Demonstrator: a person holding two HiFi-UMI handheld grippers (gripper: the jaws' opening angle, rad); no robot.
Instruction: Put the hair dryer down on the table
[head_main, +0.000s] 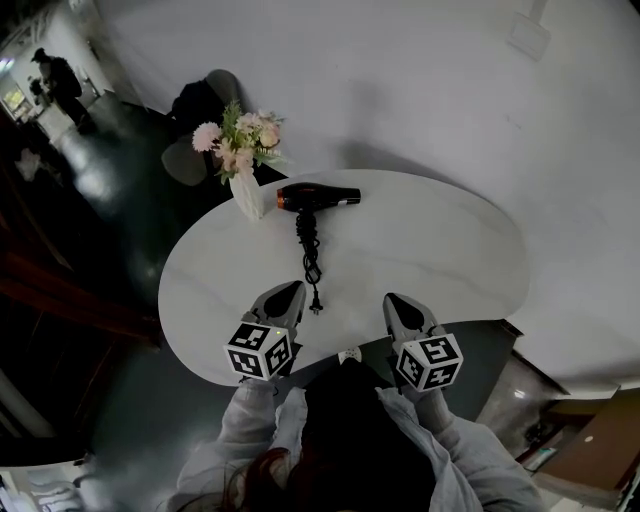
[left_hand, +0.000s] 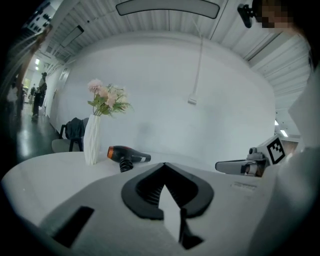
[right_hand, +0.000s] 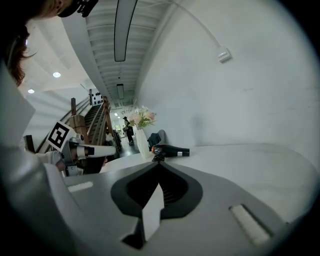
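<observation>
Hair dryer (head_main: 318, 197) lies on its side at the far side of the white table (head_main: 430, 250), just beside the flower vase (head_main: 247, 195), w/ its cord (head_main: 310, 255) trailing toward you. Your left gripper (head_main: 288, 293) and right gripper (head_main: 396, 301) sit at the near edge, well apart from it, both w/ jaws together and nothing btwn them.

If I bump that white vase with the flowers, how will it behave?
The vase looks tall and narrow with flowers on top, so it would probably tip, not slide. It stands near the table edge, so it might fall off.
</observation>
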